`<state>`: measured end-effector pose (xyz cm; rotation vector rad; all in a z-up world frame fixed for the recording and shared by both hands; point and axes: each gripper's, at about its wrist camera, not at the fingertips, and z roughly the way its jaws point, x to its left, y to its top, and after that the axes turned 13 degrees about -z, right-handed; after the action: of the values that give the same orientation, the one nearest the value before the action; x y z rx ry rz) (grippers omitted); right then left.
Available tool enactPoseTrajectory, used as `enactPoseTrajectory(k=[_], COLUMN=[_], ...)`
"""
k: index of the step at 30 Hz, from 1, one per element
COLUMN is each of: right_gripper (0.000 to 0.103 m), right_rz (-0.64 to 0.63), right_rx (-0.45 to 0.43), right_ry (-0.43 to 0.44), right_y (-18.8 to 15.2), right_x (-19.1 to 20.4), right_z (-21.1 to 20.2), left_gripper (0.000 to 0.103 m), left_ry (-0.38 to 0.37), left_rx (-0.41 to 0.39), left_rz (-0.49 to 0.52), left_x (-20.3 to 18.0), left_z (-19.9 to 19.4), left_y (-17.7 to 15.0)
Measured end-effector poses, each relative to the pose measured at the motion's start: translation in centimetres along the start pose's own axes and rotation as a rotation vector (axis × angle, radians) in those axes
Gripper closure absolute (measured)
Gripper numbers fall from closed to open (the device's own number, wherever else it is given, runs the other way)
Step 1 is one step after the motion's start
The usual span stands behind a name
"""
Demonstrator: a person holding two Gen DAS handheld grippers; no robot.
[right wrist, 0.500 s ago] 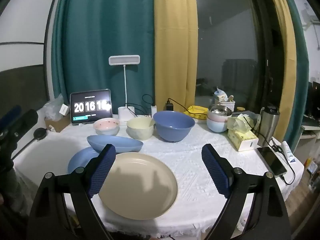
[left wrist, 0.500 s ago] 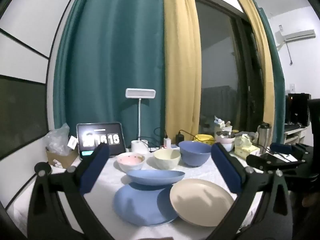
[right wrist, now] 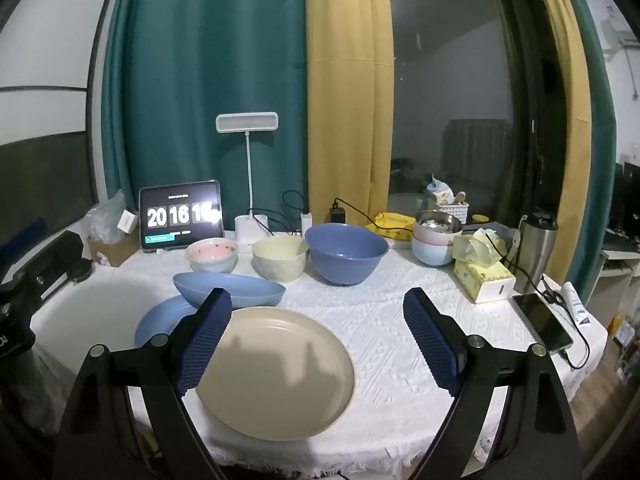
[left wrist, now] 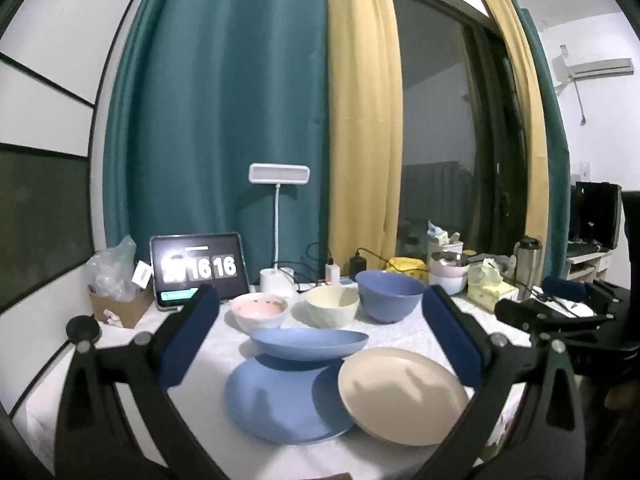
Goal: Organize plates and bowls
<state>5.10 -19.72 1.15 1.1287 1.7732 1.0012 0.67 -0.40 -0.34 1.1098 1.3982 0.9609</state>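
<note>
Both tongs spread wide, empty — left tongs (left wrist: pixel 320 328), right tongs (right wrist: pixel 318 336). Beige plate (right wrist: pixel 280 364) overlapping blue plate (left wrist: pixel 276 404). Tablet (right wrist: pixel 180 216) reading "20 16" — tissue box (right wrist: pixel 480 280) beside.

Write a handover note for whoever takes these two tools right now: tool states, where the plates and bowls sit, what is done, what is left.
Left tool: open, empty, hovering over the plates.
Right tool: open, empty, above the beige plate.
Front of the table: beige plate, its edge overlapping the flat blue plate; the blue shallow dish sits behind them, over the blue plate's far edge.
Back row, left to right: pink bowl, cream bowl, large blue bowl.
Done: nothing stacked or gripped yet.
Left: probably stack the plates together and nest the bowls.
</note>
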Motion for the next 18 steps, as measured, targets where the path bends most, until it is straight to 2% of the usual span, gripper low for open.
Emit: enactPoseTrajectory(k=[18], right_gripper=[0.012], right_rz=[0.003], right_rx=[0.002], right_ry=[0.002], right_y=[-0.35], right_x=[-0.13], right_z=[0.02], left_gripper=[0.001], left_ry=[-0.014], left_rx=[0.006], left_rz=[0.001], left_x=[0.21], left_z=[-0.06], left_y=[0.15])
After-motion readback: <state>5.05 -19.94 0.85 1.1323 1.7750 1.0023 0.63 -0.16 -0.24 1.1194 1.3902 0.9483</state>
